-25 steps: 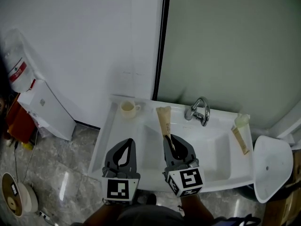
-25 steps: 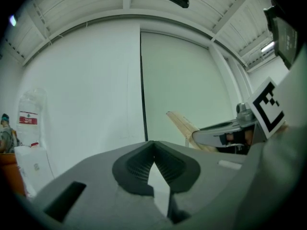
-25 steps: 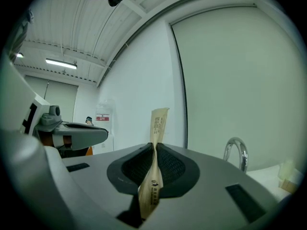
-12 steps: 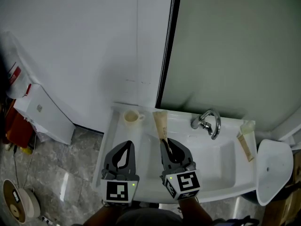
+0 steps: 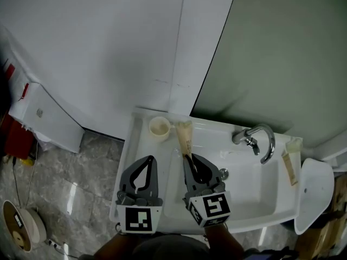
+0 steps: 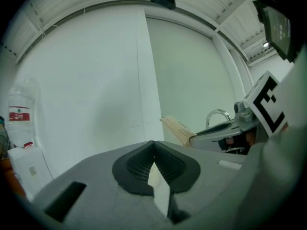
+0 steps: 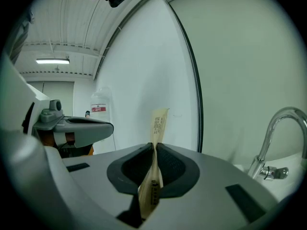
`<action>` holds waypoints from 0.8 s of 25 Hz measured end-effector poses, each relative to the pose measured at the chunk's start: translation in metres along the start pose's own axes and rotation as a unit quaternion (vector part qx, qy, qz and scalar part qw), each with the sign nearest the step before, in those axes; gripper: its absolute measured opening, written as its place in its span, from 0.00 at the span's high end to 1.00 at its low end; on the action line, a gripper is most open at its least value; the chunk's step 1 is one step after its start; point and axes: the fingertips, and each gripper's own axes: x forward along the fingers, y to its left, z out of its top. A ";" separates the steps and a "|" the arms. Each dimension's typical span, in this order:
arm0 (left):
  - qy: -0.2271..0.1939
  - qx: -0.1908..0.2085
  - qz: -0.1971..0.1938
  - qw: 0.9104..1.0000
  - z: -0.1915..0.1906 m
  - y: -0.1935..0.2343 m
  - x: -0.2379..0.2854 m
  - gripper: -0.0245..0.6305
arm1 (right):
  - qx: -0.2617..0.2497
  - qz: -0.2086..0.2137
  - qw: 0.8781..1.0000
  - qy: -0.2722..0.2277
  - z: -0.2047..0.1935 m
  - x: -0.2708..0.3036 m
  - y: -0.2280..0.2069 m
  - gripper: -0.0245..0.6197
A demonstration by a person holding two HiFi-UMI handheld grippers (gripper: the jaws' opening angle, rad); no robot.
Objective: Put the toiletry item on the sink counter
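My right gripper [image 5: 188, 158] is shut on a cream toiletry tube [image 5: 184, 137]. The tube sticks out past the fingertips over the back left of the white sink counter [image 5: 139, 150], its far end close to a small cream cup [image 5: 159, 128]. In the right gripper view the tube [image 7: 158, 123] stands pinched between the jaws of that gripper [image 7: 154, 146]. My left gripper [image 5: 147, 160] hovers beside it over the counter's left edge, jaws together; its own view shows the left gripper [image 6: 153, 145] with only a pale sliver in the slit.
A chrome faucet [image 5: 259, 138] stands at the back of the basin [image 5: 246, 191]. A second tube [image 5: 289, 164] lies on the counter's right end, next to a white plastic seat [image 5: 314, 194]. White wall panels rise behind. Grey marble floor [image 5: 70, 194] is at left.
The right gripper and its tube have shifted left along the sink, nearer the cup. The faucet now sits farther right in view. Both grippers stay shut.
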 end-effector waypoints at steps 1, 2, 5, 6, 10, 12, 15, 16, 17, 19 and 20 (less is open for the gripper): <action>0.004 -0.004 0.001 1.000 -0.005 0.004 0.002 0.95 | 0.002 0.002 1.000 0.005 -0.004 0.005 0.002 0.90; 0.009 -0.007 0.002 1.000 -0.010 0.009 0.004 0.95 | 0.003 0.005 1.000 0.010 -0.008 0.010 0.004 0.90; 0.021 -0.017 0.008 1.000 -0.026 0.023 0.008 0.95 | 0.004 0.015 1.000 0.025 -0.018 0.028 0.014 0.90; 0.026 -0.019 0.009 0.999 -0.031 0.028 0.009 0.95 | 0.005 0.020 0.999 0.031 -0.022 0.033 0.018 0.90; 0.049 -0.025 0.009 0.998 -0.053 0.041 0.013 0.95 | 0.008 0.036 0.998 0.056 -0.041 0.055 0.031 0.90; 0.058 -0.031 0.012 0.998 -0.063 0.048 0.015 0.95 | 0.012 0.042 0.997 0.066 -0.051 0.064 0.037 0.90; 0.070 -0.030 0.020 0.997 -0.076 0.062 0.017 0.95 | 0.019 0.048 0.996 0.074 -0.061 0.077 0.043 0.90; 0.073 -0.032 0.024 0.997 -0.081 0.067 0.017 0.95 | 0.023 0.050 0.995 0.078 -0.066 0.081 0.045 0.90; 0.077 -0.033 0.028 0.996 -0.086 0.072 0.018 0.95 | 0.025 0.053 0.995 0.082 -0.071 0.084 0.046 0.90; 0.087 -0.032 0.034 0.995 -0.096 0.080 0.018 0.95 | 0.022 0.062 0.994 0.092 -0.079 0.091 0.051 0.90; 0.092 -0.032 0.035 0.995 -0.100 0.083 0.018 0.95 | 0.021 0.066 0.993 0.098 -0.082 0.095 0.053 0.90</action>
